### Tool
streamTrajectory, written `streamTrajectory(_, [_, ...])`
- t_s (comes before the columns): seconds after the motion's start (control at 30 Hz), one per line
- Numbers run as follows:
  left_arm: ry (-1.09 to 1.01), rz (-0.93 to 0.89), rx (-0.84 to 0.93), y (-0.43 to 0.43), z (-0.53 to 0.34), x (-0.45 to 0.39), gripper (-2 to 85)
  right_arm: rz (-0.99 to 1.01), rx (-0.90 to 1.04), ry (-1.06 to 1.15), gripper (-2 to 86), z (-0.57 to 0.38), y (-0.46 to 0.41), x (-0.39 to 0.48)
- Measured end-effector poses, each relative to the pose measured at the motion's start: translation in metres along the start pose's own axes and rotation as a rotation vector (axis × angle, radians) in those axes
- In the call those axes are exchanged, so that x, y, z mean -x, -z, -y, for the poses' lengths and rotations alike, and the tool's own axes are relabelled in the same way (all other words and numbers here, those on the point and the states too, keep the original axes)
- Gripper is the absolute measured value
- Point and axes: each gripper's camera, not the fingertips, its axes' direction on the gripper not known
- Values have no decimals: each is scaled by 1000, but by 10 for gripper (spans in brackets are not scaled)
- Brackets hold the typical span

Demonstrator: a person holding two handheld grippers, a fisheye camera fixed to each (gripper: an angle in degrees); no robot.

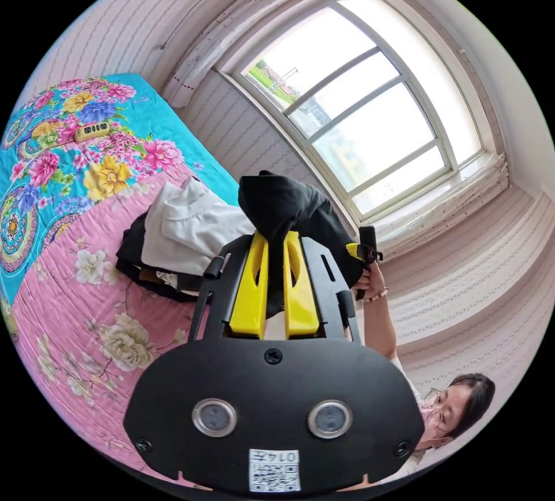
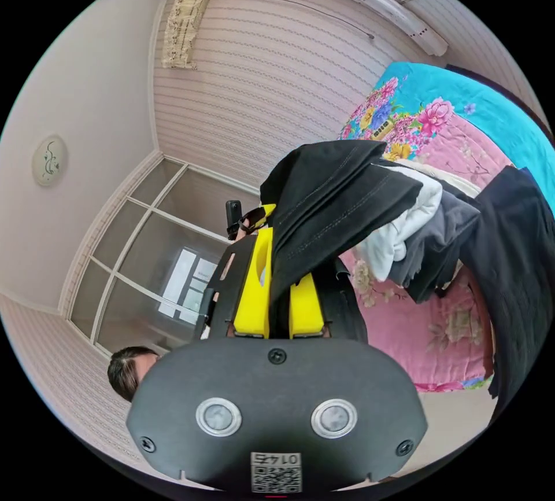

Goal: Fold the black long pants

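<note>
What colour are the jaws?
Yellow, clearest in the left gripper view, clamped on the black pants.

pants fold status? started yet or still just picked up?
Done: the black pants are lifted off the bed, clear of the clothes pile. In hand: the left gripper and right gripper each have their fingers clamped on black cloth, held up in the air. Left: no fold shows yet; the pants need spreading flat on the bed, then folding.

Black pants (image 2: 341, 200); yellow fingers (image 1: 254, 287); pink-turquoise floral bedspread (image 1: 75, 269).
</note>
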Motion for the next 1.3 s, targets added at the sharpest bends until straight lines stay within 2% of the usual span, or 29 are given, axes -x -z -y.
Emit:
streamTrajectory(0.13, [116, 118, -21, -50, 30, 63, 97, -47, -35, -112, 58, 21, -5, -40])
streamTrajectory(0.2, [193, 74, -88, -65, 26, 95, 116, -34, -49, -163, 110, 23, 4, -58])
streamTrajectory(0.27, [228, -63, -181, -73, 21, 124, 108, -17, -53, -144, 121, 24, 16, -57])
streamTrajectory(0.67, [88, -28, -144, -104, -8, 123, 84, -100, -158, -141, 141, 24, 81, -2])
streamTrajectory(0.83, [26, 27, -63, -132, -20, 112, 77, -318, -288, -40, 140, 11, 109, 53])
streamTrajectory(0.9, [1, 78, -23, -146, -25, 106, 78, -465, -260, 86, 137, 13, 85, 91])
streamTrajectory(0.97, [-22, 112, 9, -171, -32, 101, 78, -446, -177, 170, 118, 19, 48, 108])
streamTrajectory(1.07, [-21, 137, 26, -198, -27, 98, 74, -462, -25, 275, 28, 32, -27, 112])
streamTrajectory(1.17, [-17, 147, -7, -212, -11, 97, 43, -653, 29, 218, 5, 50, -75, 79])
streamTrajectory(1.3, [-89, 227, -7, -226, 16, 87, 7, -673, 36, 157, -3, 76, -93, 35])
